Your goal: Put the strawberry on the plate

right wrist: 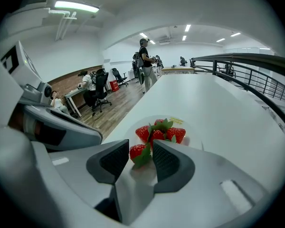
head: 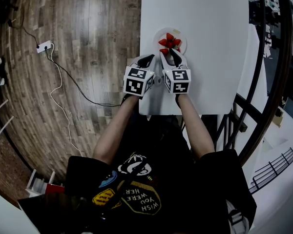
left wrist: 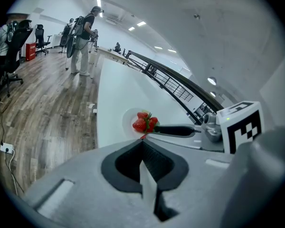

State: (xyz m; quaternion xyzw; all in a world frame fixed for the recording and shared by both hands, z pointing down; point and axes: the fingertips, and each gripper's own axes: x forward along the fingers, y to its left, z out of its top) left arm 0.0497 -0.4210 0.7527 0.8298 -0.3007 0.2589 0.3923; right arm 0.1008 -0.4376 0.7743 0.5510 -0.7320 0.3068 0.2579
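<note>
A small white plate (head: 182, 39) sits mid-table with a cluster of red strawberries (head: 170, 42) on it. My right gripper (head: 173, 57) reaches its near rim. In the right gripper view the right gripper (right wrist: 140, 148) is open around one strawberry (right wrist: 136, 152); its leaf brushes the right pad and the fruit rests at the plate's (right wrist: 195, 140) near edge beside the other strawberries (right wrist: 166, 133). My left gripper (head: 146, 61) hovers just left of the plate, shut and empty, its pads meeting (left wrist: 142, 144). The left gripper view shows the strawberries (left wrist: 145, 122) on the plate (left wrist: 128, 120).
The white table (head: 210, 13) is narrow, with its left edge close to the plate and wood floor (head: 88, 43) beyond. A power strip and cable (head: 44, 46) lie on the floor. A black railing (head: 263, 82) runs along the right. A person (left wrist: 83, 42) stands far off.
</note>
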